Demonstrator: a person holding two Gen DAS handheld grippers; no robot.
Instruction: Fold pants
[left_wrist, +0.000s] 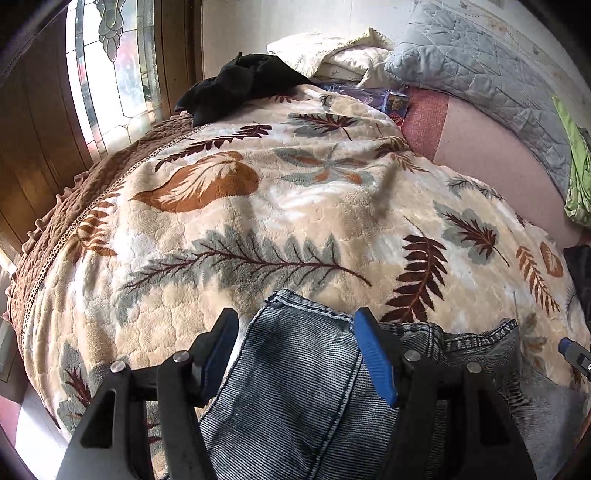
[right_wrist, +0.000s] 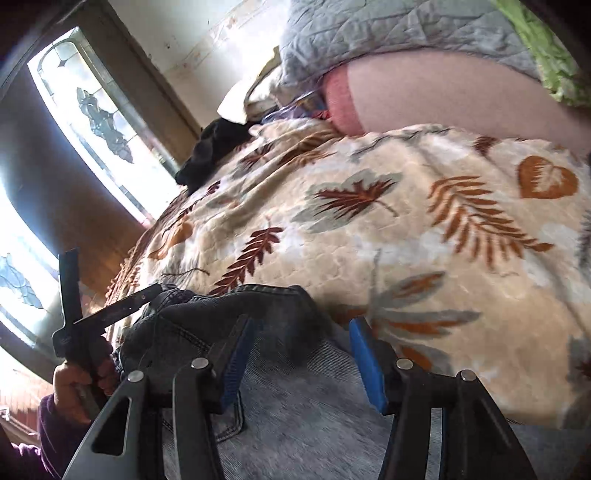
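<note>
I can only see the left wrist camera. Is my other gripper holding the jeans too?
Observer: No. The right gripper has its jaws open above the jeans, pinching nothing.
Operator: Who's holding my left one?
Observer: A hand grips the handle of the left gripper, with a purple sleeve behind it.
Operator: Is there only one window?
Observer: No, a second window shows at the lower left of the right wrist view.
</note>
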